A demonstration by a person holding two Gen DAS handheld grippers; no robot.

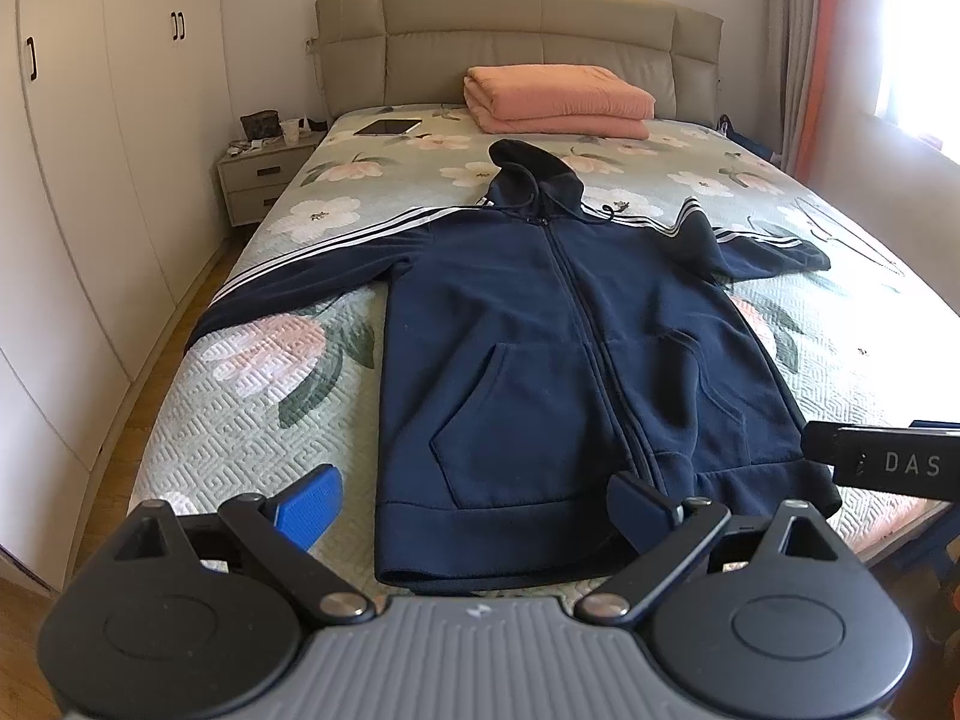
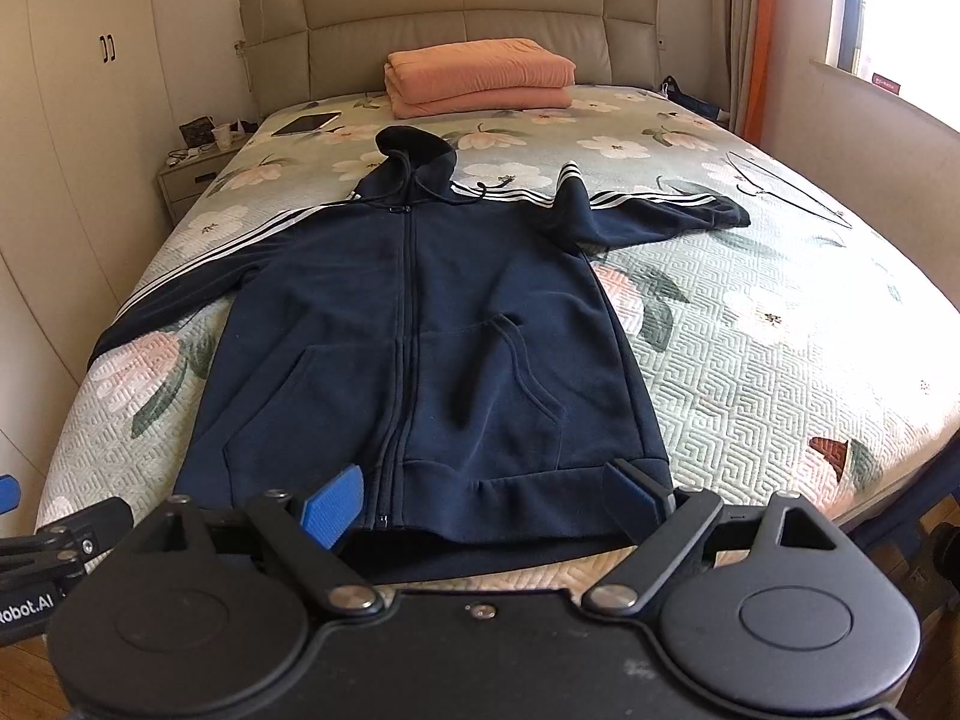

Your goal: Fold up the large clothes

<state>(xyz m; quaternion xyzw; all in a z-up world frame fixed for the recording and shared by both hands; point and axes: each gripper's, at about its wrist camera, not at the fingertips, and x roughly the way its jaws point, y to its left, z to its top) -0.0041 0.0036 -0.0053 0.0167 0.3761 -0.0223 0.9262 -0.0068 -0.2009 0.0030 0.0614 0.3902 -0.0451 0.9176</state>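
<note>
A navy zip hoodie with white sleeve stripes lies flat, front up, on the floral bed, hood toward the headboard, both sleeves spread out. It also shows in the right wrist view. My left gripper is open and empty, above the hoodie's hem at the foot of the bed. My right gripper is open and empty, above the hem too, a little further right. The right sleeve has a raised fold near the shoulder.
A folded pink blanket and a tablet lie near the padded headboard. A wire hanger lies on the bed's right side. A nightstand and wardrobes stand left, a window and curtain right.
</note>
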